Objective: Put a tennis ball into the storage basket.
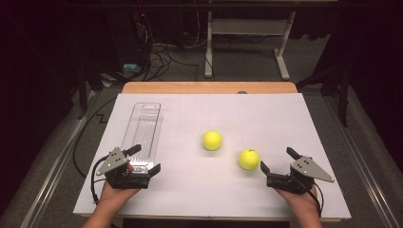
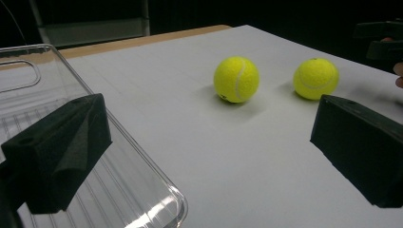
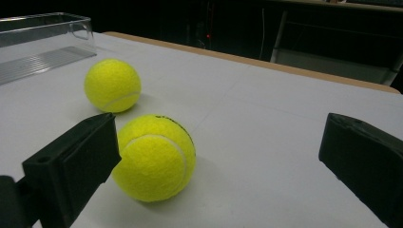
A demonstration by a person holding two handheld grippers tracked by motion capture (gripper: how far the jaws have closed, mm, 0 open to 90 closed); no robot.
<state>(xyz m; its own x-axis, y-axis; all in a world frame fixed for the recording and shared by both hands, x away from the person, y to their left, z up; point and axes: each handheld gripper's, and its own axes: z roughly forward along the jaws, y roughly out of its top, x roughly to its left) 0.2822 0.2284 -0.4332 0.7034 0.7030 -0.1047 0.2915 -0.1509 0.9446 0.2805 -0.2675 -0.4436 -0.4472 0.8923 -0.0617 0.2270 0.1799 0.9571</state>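
Two yellow tennis balls lie on the white table cover. One ball (image 1: pixel 211 140) (image 2: pixel 236 79) (image 3: pixel 112 85) rests near the middle. The other ball (image 1: pixel 249 159) (image 2: pixel 316 78) (image 3: pixel 154 156) is to its right and nearer the front. My right gripper (image 1: pixel 277 159) (image 3: pixel 221 137) stands open just right of that nearer ball, whose side sits close by one jaw without being held. Open too, my left gripper (image 1: pixel 145 158) (image 2: pixel 209 118) hovers at the near end of a clear plastic tray (image 1: pixel 142 126) (image 2: pixel 119 190) (image 3: pixel 43 38), one jaw over the tray's corner. Neither gripper holds anything.
The white cover (image 1: pixel 266 118) lies on a wooden table whose far edge (image 1: pixel 209 87) shows behind it. Beyond it stand a desk frame (image 1: pixel 247 28) and floor cables (image 1: pixel 161 57). In the left gripper view the right gripper's dark body (image 2: pixel 382 40) appears at the far right.
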